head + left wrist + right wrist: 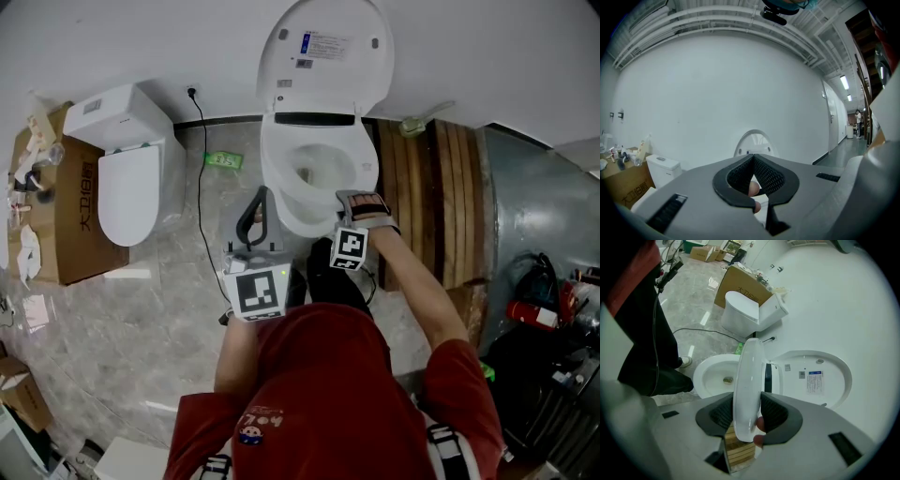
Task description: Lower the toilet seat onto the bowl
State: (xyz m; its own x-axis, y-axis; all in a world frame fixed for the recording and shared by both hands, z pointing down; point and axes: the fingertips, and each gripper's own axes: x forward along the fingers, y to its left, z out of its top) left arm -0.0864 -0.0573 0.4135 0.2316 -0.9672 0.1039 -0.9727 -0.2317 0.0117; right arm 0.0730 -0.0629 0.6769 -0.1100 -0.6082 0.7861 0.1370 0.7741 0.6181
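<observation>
A white toilet stands against the far wall with its lid [323, 56] raised upright. The toilet seat [745, 380] is tilted partway over the bowl [712, 376] and appears edge-on between the jaws in the right gripper view. My right gripper [354, 208] [747, 404] is shut on the seat's front rim [349, 192], held by a gloved hand. My left gripper [255, 217] [752, 159] hangs in front of the bowl to the left, pointing up at the wall, jaws shut with nothing between them.
A second white toilet [131, 178] stands to the left beside a cardboard box [80, 206]. A black cable [200, 187] runs down the floor between the toilets. Wooden slats [441, 197] lie right of the bowl. The person's legs stand close in front.
</observation>
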